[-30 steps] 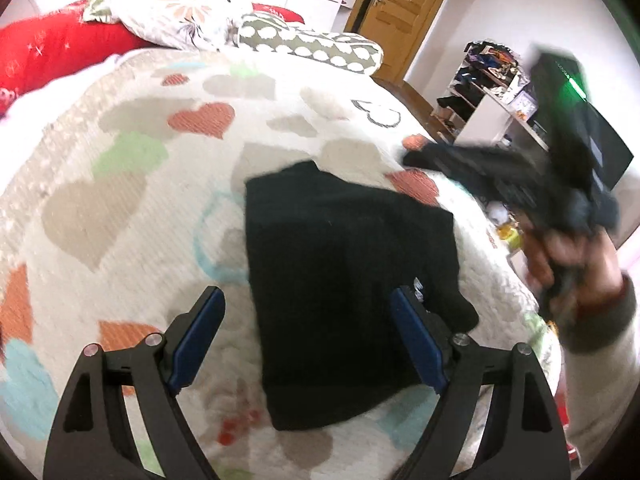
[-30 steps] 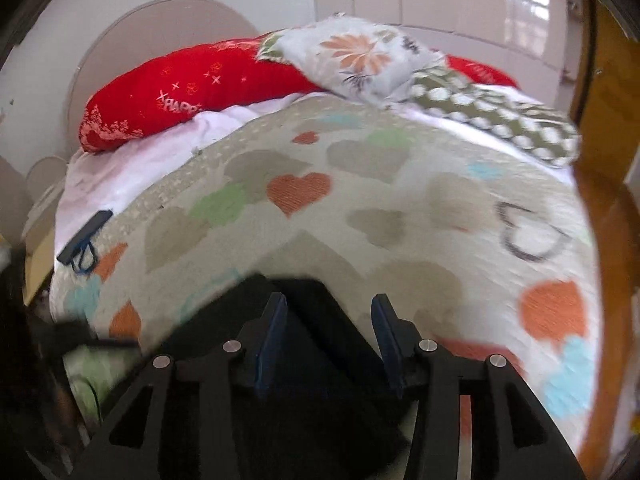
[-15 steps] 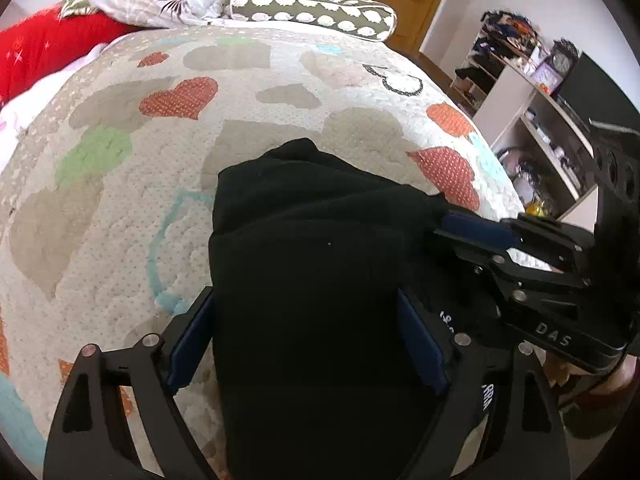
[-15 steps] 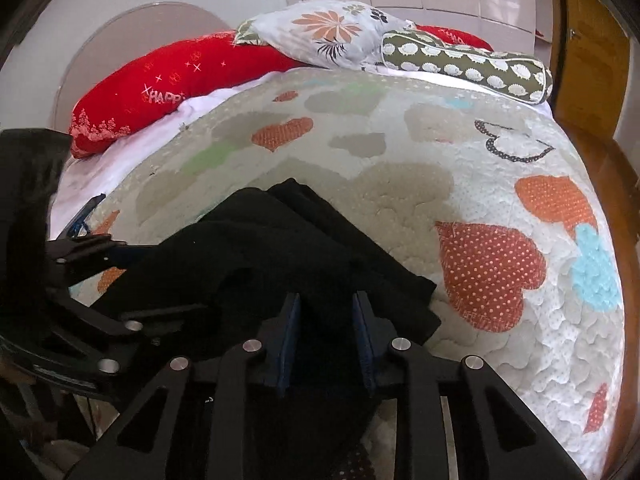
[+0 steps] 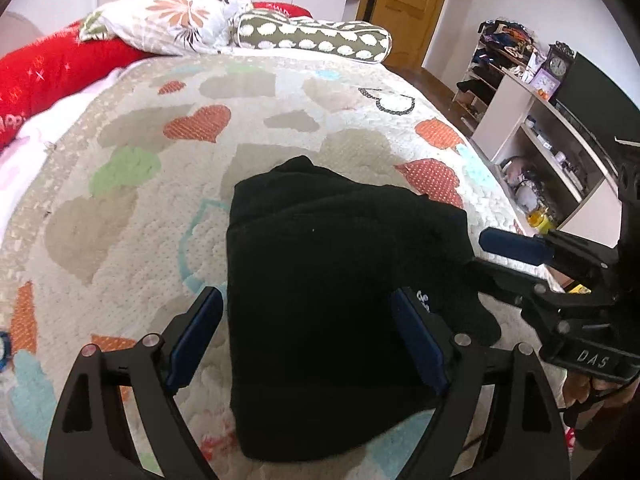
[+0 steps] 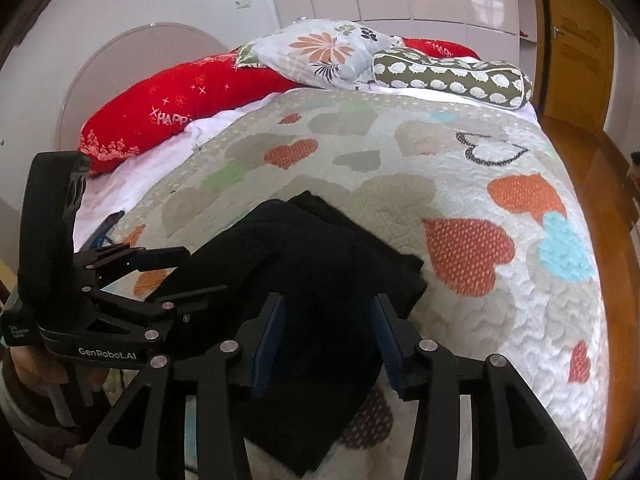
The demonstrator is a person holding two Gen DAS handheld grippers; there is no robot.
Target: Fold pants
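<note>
The black pants [image 5: 320, 280] lie folded into a thick rectangle on the heart-patterned quilt [image 5: 160, 140]; they also show in the right wrist view [image 6: 312, 256]. My left gripper [image 5: 308, 316] is open, its blue pads straddling the near part of the folded pants. My right gripper [image 6: 326, 316] is open over the pants' right side, fingers on either side of a fold of black cloth. It also shows in the left wrist view [image 5: 492, 256] at the pants' right edge. The left gripper shows in the right wrist view [image 6: 180, 268].
Red, floral and dotted pillows [image 5: 192, 20] line the head of the bed. A shelf unit [image 5: 532, 132] and a black screen stand right of the bed, a wooden door [image 5: 408, 4] behind. The bed edge runs close on the right [image 6: 592, 280].
The right gripper came in from the right, pinched the pants' right side, then opened wider. The left gripper came down over the pants, then drew back slightly. The pants look more compact.
</note>
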